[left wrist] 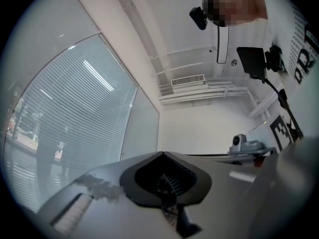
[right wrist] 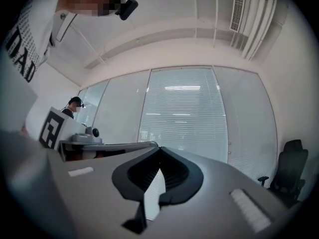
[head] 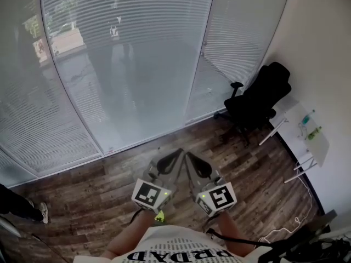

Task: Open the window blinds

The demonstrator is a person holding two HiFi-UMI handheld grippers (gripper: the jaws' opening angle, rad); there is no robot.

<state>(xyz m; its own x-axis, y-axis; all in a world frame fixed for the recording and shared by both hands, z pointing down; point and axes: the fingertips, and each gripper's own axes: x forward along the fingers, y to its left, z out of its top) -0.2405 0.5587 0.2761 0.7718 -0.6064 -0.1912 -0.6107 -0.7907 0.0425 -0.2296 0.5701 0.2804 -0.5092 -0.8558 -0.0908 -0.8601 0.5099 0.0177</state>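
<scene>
window blinds (head: 131,48) hang fully lowered across the glass wall ahead, slats angled enough to haze the view outside; no cord or wand that i can make out. left gripper (head: 176,153) and right gripper (head: 190,156) sit side by side over the wood floor (head: 98,190), well apart from the blinds, each with jaws pressed together on nothing. judged: opening not begun, so the approach, finding the control and working it all remain.

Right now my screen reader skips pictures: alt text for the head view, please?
The left gripper and right gripper, both shut and empty, point across a wooden floor at windows covered by white blinds. A black office chair stands at right beside a white table.
</scene>
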